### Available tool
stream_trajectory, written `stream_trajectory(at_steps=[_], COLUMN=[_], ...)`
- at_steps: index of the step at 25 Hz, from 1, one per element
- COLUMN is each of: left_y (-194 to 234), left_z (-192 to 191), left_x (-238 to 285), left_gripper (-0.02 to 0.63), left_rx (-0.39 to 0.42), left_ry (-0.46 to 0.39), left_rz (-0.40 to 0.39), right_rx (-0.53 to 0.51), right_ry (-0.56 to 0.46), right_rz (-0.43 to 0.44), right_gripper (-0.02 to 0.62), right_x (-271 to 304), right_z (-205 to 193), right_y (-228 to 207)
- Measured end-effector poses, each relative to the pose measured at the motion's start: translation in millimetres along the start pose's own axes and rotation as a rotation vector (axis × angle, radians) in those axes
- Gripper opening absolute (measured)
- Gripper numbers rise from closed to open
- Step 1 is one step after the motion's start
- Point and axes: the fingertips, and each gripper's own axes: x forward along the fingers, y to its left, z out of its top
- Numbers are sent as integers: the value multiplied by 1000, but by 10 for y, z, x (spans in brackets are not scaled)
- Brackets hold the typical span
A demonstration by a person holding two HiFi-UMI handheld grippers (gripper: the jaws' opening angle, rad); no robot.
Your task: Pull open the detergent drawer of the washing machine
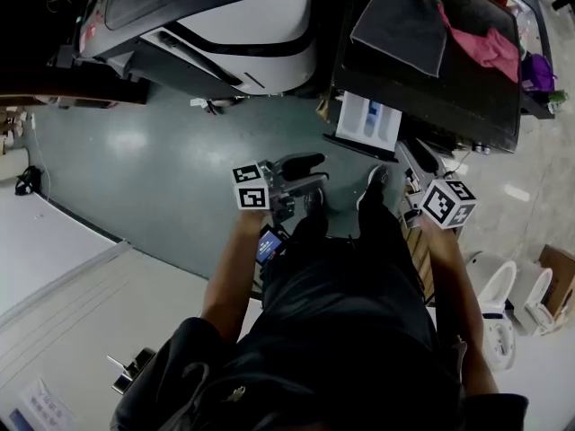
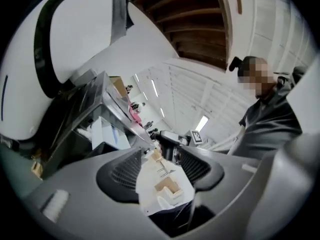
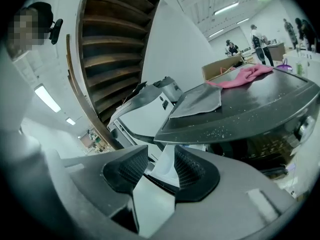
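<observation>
The dark washing machine [image 1: 449,79] stands at the upper right of the head view. Its white and blue detergent drawer [image 1: 368,122] juts out of the front, pulled open. My left gripper [image 1: 305,173] hangs over the floor, left of the drawer and apart from it, pointing level. In the left gripper view its jaws [image 2: 160,166] stand a little apart with nothing between them, and the drawer [image 2: 107,131] shows off to the left. My right gripper [image 1: 415,176] is just below the machine's front. Its jaws [image 3: 162,166] show a narrow gap, with the white drawer [image 3: 167,171] seen beyond it.
A grey cloth [image 1: 404,25] and a pink cloth [image 1: 485,43] lie on the machine's top. A large white and black appliance [image 1: 225,16] stands at the upper left across green floor [image 1: 153,151]. White fixtures [image 1: 503,303] sit at the right. Wooden stairs [image 3: 110,49] rise behind.
</observation>
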Motion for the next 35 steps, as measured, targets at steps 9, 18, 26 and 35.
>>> stream_trajectory(at_steps=[9,18,26,35], left_y=[-376,-547,-1133,-1980], left_z=[807,1435,2124,2747], left_x=[-409,-901,-1205,-1344], left_gripper=[268,268,268,268], left_rx=[318,524,829,1063], left_ry=[57,51,1,-82], left_rz=[103,404,591,681], right_rx=[-18,-266,-515,-619], right_ry=[-152,-252,-321,-396], right_rz=[-6,26,29,11], right_gripper=[146,146,146,135], right_x=[-360,-634,-955,-1375], right_z=[451,1169,1748,2145], right_y=[277,1085,1892,2485])
